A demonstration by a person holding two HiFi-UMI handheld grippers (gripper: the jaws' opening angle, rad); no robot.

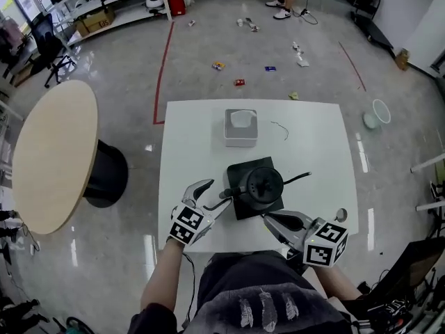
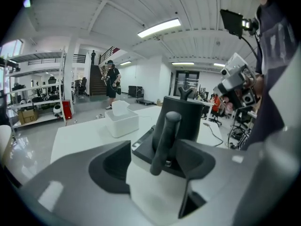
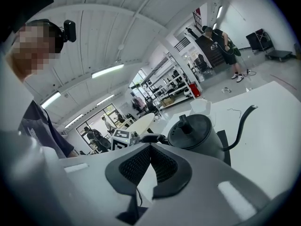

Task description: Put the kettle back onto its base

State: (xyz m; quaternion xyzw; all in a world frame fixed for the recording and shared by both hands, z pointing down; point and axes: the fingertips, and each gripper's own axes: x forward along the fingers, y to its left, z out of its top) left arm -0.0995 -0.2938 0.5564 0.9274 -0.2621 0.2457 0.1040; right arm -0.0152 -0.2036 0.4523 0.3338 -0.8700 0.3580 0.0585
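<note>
Kettle stands on its base, frame centre. My left gripper gapes wide about the handle, pads clear; right gripper closed, empty. Judged rigid, weighty if filled: grip handle.

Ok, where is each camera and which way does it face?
Head view: on the head, looking steeply down at kettle and table; left gripper, right gripper, a forearm show.
Left gripper view: on left gripper, along open jaws at kettle's handle; torso at right.
Right gripper view: on right gripper, shut jaws, toward kettle's side; torso at left.
All three share the kettle.
</note>
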